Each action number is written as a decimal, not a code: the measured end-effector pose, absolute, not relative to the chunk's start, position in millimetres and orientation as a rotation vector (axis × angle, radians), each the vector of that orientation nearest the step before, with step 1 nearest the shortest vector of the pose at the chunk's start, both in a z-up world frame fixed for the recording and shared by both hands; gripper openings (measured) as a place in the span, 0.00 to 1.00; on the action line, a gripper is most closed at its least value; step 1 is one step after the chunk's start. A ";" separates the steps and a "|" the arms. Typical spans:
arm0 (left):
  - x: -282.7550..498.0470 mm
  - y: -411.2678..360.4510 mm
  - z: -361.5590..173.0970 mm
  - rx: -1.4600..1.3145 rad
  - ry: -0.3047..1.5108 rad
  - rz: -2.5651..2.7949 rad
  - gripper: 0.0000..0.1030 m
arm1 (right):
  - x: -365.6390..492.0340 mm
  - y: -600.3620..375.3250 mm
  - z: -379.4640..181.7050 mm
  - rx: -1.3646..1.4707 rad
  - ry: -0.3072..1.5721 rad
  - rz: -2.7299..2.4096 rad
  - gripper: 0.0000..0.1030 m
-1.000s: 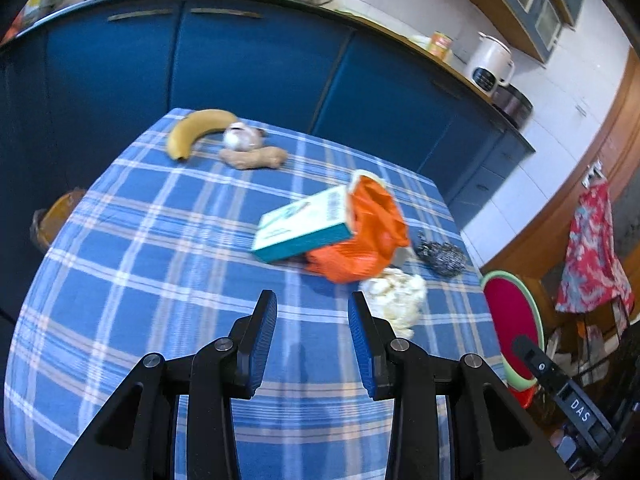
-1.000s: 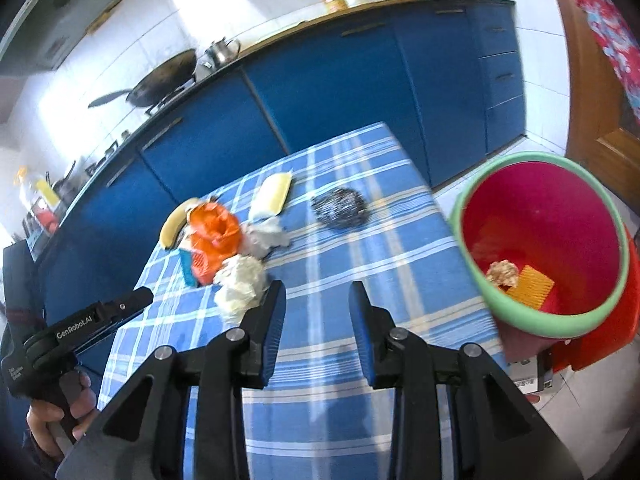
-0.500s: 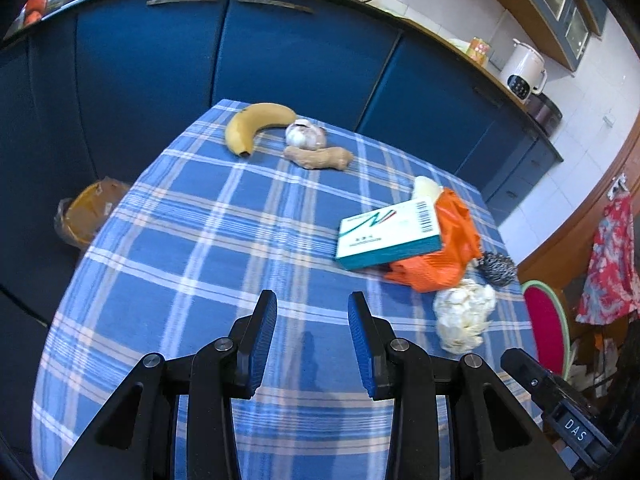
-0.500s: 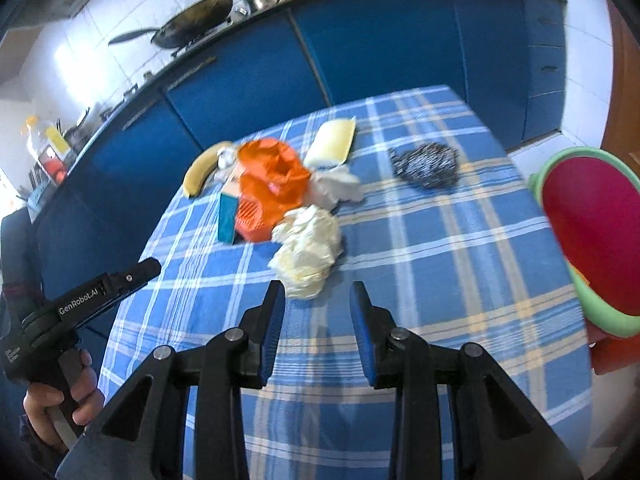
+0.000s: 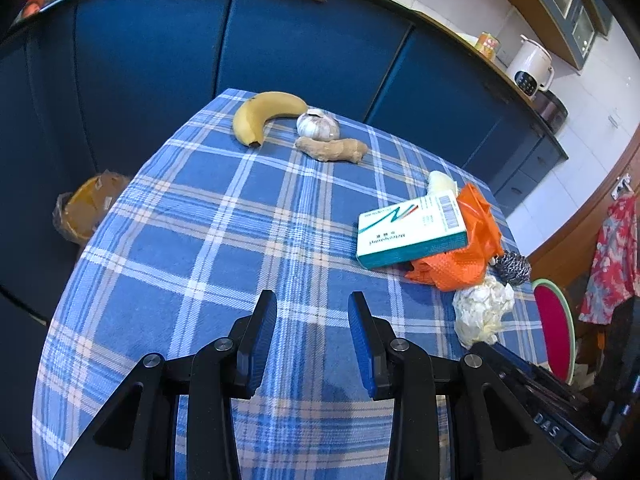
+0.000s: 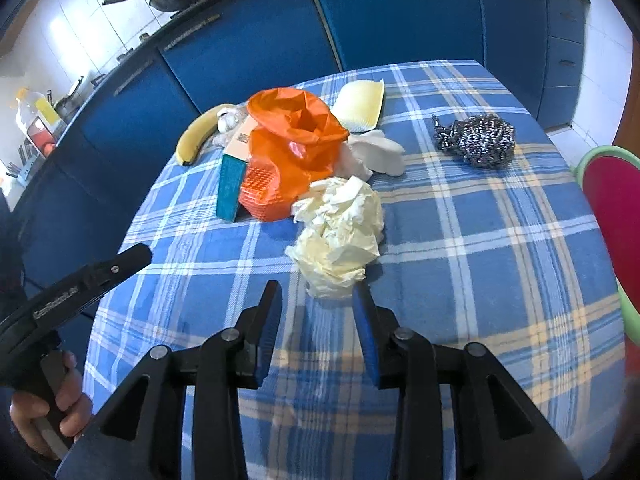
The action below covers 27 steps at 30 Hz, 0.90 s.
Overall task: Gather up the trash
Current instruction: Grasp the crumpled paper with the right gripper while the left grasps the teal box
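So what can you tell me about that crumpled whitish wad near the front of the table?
The crumpled paper wad looks like soft tissue or thin paper, cream to white, balled loosely with many creases and loose flaps. It rests on the blue plaid tablecloth, next to the orange plastic bag, though contact is unclear. The right hand-held gripper is open just in front of it, not gripping it.

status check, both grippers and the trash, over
Left gripper open, empty, over bare cloth. Right gripper open, lined up just short of the crumpled paper wad. Nothing between them; orange plastic bag sits behind the wad.
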<state>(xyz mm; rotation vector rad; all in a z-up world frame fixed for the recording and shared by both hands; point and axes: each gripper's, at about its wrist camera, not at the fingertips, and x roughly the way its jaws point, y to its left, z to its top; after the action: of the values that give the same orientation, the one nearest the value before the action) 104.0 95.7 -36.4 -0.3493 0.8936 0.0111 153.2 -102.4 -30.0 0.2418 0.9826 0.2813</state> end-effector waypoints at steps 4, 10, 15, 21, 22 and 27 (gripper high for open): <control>110.5 91.3 -38.9 -0.322 0.915 0.001 0.42 | 163.2 -100.9 -37.5 0.236 1.000 0.268 0.38; 122.2 84.8 -40.2 -0.280 0.930 0.005 0.48 | 172.1 -106.2 -45.5 0.271 1.008 0.258 0.38; 133.0 73.8 -41.8 -0.240 0.945 -0.010 0.54 | 174.4 -111.2 -42.6 0.275 0.980 0.269 0.25; 146.8 54.7 -46.8 -0.168 0.956 -0.029 0.57 | 160.1 -129.6 -23.6 0.283 0.896 0.262 0.22; 150.0 50.3 -48.2 -0.152 0.957 -0.032 0.57 | 157.6 -133.6 -21.0 0.288 0.886 0.258 0.22; 161.5 32.7 -54.7 -0.071 0.962 -0.047 0.58 | 150.2 -155.0 -15.3 0.321 0.876 0.244 0.22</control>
<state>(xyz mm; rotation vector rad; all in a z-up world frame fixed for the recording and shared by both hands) 161.5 32.7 -54.7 -0.0713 0.9618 -0.0475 150.2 -155.0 -15.3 0.3210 0.8763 0.2437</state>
